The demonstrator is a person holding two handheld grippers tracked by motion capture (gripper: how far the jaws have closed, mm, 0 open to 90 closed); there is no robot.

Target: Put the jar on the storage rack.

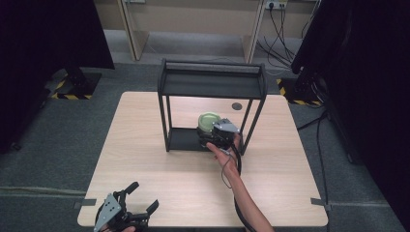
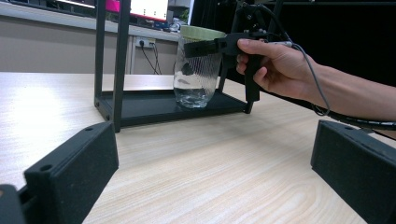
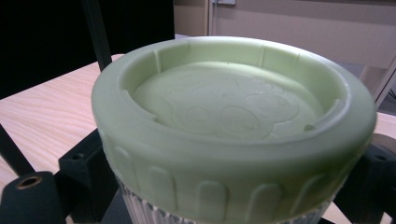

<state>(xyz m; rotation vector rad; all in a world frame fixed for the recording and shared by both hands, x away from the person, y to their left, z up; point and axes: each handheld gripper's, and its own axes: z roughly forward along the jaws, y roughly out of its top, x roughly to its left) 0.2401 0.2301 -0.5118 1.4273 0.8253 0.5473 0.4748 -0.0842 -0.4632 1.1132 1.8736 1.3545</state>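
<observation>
A clear ribbed glass jar (image 2: 196, 74) with a pale green lid (image 3: 233, 116) is seen standing upright on the lower shelf of a black metal rack (image 1: 211, 84), toward the right end of that shelf. The rack is placed at the far middle of the wooden table (image 1: 145, 159).

The jar is held just under its lid by the right gripper (image 2: 205, 48). In the right gripper view, one black jaw is seen at each side of the jar, close against the glass below the lid, so the jaws are closed on the jar. The gripper is carried by the right hand (image 2: 275, 65), which is wrapped around the handle. The forearm is stretched forward from the near edge of the table, slightly to the left, and the hand is kept at the front right post of the rack.

The left gripper (image 1: 140, 200) is found at the near left corner of the table, low over the wood. Its two jaws are spread wide apart and nothing is seen between them; they are pointed toward the rack, well apart from the jar.
</observation>
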